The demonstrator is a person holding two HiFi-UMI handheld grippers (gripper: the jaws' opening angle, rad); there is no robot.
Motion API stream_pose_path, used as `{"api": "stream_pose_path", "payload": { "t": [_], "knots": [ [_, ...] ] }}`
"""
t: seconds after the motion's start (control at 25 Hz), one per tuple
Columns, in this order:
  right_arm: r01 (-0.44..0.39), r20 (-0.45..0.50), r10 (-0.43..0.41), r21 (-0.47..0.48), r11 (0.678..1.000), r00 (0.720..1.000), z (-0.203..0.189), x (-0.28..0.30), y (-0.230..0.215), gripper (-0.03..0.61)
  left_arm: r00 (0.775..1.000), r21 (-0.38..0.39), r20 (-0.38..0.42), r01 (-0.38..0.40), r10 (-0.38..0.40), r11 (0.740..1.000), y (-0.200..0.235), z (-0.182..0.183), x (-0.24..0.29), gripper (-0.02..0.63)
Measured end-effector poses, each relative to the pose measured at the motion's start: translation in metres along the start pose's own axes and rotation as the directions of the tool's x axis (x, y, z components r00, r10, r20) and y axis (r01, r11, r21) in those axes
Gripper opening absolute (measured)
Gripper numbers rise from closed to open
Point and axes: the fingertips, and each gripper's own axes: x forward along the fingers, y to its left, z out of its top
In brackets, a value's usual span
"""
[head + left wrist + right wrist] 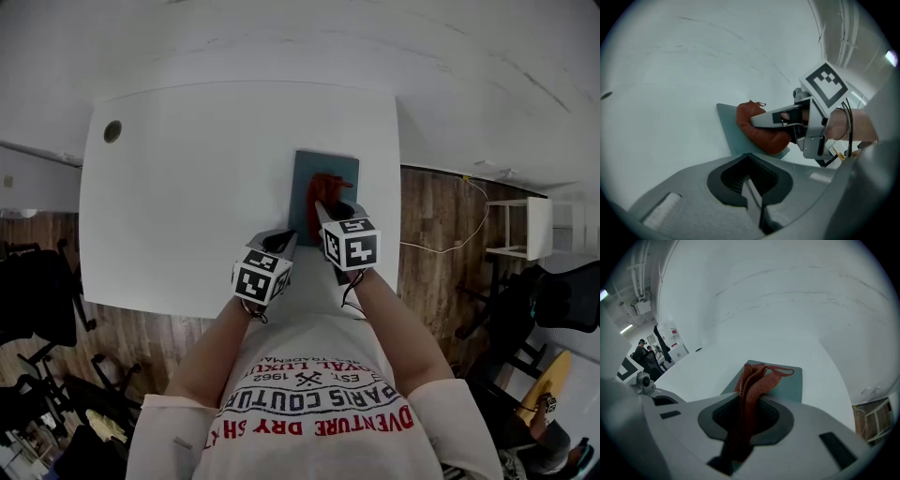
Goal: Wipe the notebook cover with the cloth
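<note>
Here, seen from the head view, a slate-teal rectangular notebook [326, 169] lies flat on the white tabletop [187, 178], toward the table's right edge and just ahead of the person. A rust-red knitted cloth [325, 191] rests bunched on the near half of its cover.

The right gripper [743, 427] has its jaws closed on the cloth [752, 385]. The fabric runs as a folded band through the pads, and its free end, with a small loop of thread, spills forward onto the notebook [787, 385].

The left gripper [752, 197] has its jaws drawn together with nothing between them. It sits just beside the notebook's near left corner [733, 136], and contact cannot be confirmed. Its view shows the right gripper [761, 121] pressing the bunched cloth [757, 133] down on the cover.

Handling, as a judgement:
- **Cloth:** it looks soft, light and limp. It should drape and fold instead of pushing stiffly, so a hold across the gathered folds, as shown, suits it.
- **Notebook:** it appears thin, stiff-covered and light. On so smooth a table it may slide under a stroke, so a steadying press on a bare corner would be the place to hold it.
</note>
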Motion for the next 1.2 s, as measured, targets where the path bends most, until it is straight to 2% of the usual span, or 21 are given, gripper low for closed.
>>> {"api": "stream_pose_path", "payload": {
  "t": [0.32, 0.48, 0.6, 0.8, 0.92, 1.04, 1.2],
  "knots": [
    [0.086, -0.005, -0.086, 0.041, 0.995, 0.996, -0.018, -0.025, -0.044, 0.078, 1.0, 0.004, -0.002, 0.0, 0.0, 1.0, 0.0, -0.001, 0.0, 0.009],
    [0.143, -0.012, -0.143, 0.001, 0.99, 0.99, -0.025, -0.037, -0.062, 0.078, 1.0, 0.007, -0.001, -0.002, 0.002, 1.0, 0.0, -0.002, -0.001, 0.009],
    [0.166, -0.018, -0.165, 0.013, 0.986, 0.986, -0.031, -0.044, -0.07, 0.078, 1.0, 0.008, -0.001, 0.0, 0.0, 1.0, 0.0, -0.003, -0.003, 0.009],
    [0.218, -0.036, -0.216, 0.033, 0.975, 0.976, -0.035, -0.057, -0.079, 0.077, 0.999, -0.016, -0.018, 0.037, -0.038, 0.999, 0.0, -0.005, -0.002, 0.009],
    [0.188, -0.001, -0.188, 0.04, 0.981, 0.982, -0.025, -0.061, -0.061, 0.077, 0.997, -0.044, -0.027, 0.065, -0.067, 0.997, 0.0, -0.005, -0.003, 0.009],
    [0.109, 0.011, -0.11, 0.025, 0.994, 0.994, -0.022, -0.059, -0.027, 0.077, 0.998, -0.04, -0.018, 0.053, -0.053, 0.998, -0.001, -0.008, -0.008, 0.009],
    [0.003, -0.032, -0.005, -0.061, 0.998, 0.999, -0.032, -0.047, 0.02, 0.077, 0.998, -0.09, -0.012, 0.053, -0.054, 0.995, -0.002, -0.014, -0.013, 0.009]
  ]
}}
